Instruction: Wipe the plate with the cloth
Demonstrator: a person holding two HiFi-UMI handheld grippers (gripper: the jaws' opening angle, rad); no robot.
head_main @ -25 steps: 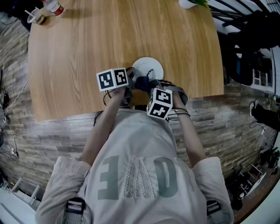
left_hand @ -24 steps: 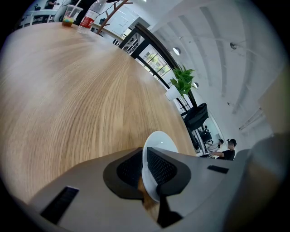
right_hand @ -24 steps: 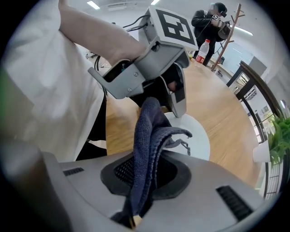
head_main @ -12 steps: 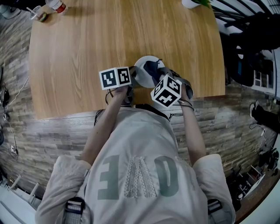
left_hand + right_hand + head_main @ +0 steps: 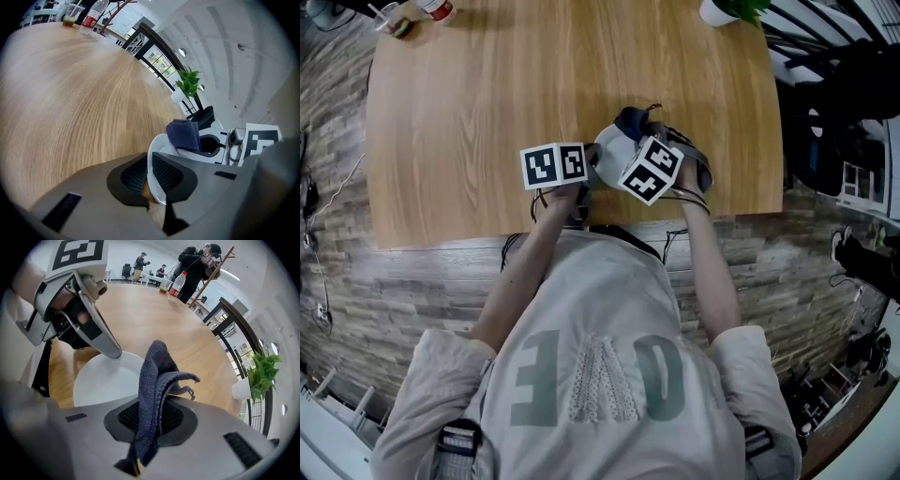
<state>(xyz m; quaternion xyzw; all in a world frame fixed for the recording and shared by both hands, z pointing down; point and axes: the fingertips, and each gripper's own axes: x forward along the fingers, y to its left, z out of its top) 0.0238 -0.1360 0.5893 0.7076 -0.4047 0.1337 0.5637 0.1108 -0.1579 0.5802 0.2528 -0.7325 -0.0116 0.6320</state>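
Note:
A white plate [image 5: 612, 150] lies on the wooden table near its front edge. My left gripper [image 5: 589, 167] is shut on the plate's left rim; in the left gripper view the rim [image 5: 158, 154] sits between the ribbed pads [image 5: 131, 174]. My right gripper [image 5: 639, 133] is shut on a dark blue cloth [image 5: 630, 120], which it holds over the plate's far right part. In the right gripper view the cloth [image 5: 154, 380] rises folded out of the jaws above the plate [image 5: 105, 378], and the left gripper [image 5: 89, 319] shows at the plate's rim.
A bottle [image 5: 441, 7] and a cup [image 5: 398, 23] stand at the table's far left corner, a potted plant [image 5: 727, 11] at the far right. The table's front edge [image 5: 487, 239] runs just before the person's body. People [image 5: 197, 258] stand beyond the table.
My right gripper has carried the cloth from the plate's near left side across to its far right side. The left gripper and the plate have stayed put.

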